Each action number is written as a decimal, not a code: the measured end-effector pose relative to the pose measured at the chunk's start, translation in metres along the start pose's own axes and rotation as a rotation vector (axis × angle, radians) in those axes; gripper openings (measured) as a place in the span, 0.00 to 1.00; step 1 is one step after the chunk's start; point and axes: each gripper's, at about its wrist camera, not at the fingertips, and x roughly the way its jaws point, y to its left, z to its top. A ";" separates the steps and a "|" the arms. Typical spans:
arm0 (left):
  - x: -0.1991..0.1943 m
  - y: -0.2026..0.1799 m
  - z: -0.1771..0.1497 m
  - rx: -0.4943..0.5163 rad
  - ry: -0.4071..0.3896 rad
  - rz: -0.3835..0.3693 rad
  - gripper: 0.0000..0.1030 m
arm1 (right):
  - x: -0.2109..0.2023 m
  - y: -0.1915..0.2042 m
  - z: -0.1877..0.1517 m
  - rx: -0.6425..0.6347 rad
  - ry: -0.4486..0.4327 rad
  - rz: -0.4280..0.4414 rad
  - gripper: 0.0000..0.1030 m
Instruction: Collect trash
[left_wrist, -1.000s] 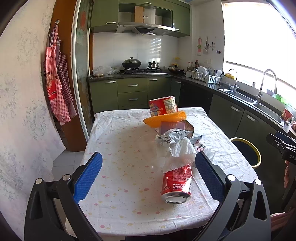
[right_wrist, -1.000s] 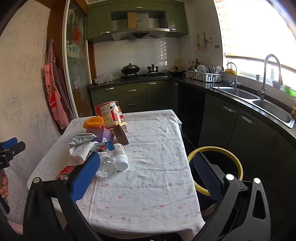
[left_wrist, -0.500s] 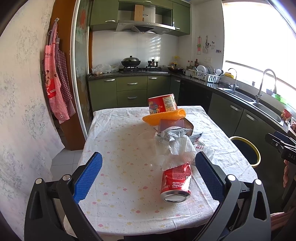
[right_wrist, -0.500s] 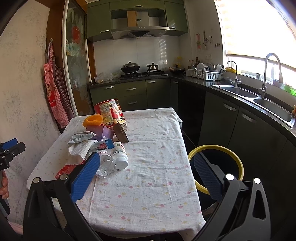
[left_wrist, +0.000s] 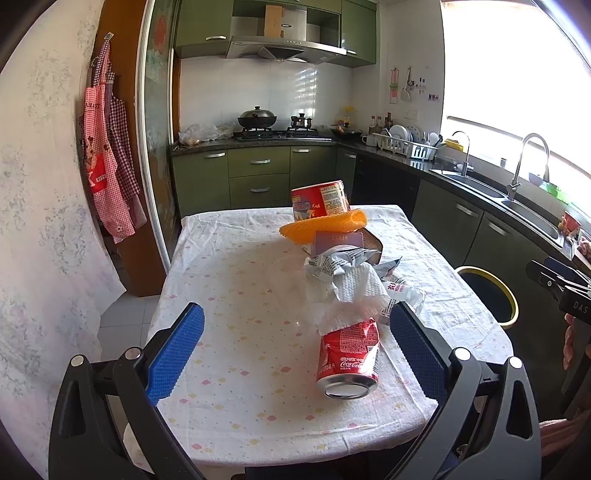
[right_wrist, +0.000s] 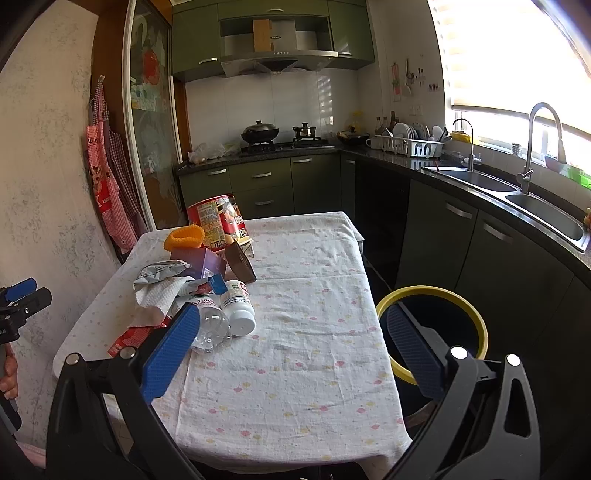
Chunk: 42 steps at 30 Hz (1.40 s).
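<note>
Both the left claw (left_wrist: 295, 350) and right claw (right_wrist: 291, 347) are hanging wide apart, gripping nothing. A cola can (left_wrist: 349, 360) is lying near the bench's (left_wrist: 229, 295) front edge, trash bin (right_wrist: 432, 291) standing beside the bench.

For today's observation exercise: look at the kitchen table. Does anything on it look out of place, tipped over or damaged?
Yes. A Coca-Cola can lies on its side near the table's front edge, partly under a crumpled paper towel. A clear bottle and a white bottle also lie toppled. A big red tin sits tilted behind the heap.
</note>
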 end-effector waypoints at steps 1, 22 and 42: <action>0.000 0.000 0.000 -0.001 0.001 -0.001 0.97 | 0.000 0.000 0.000 0.000 0.000 -0.001 0.94; 0.007 -0.001 -0.003 -0.001 0.022 -0.008 0.96 | 0.002 0.000 -0.001 0.001 0.005 0.000 0.94; 0.023 0.000 0.000 0.011 0.044 -0.017 0.96 | 0.014 0.003 0.000 -0.027 0.024 -0.031 0.94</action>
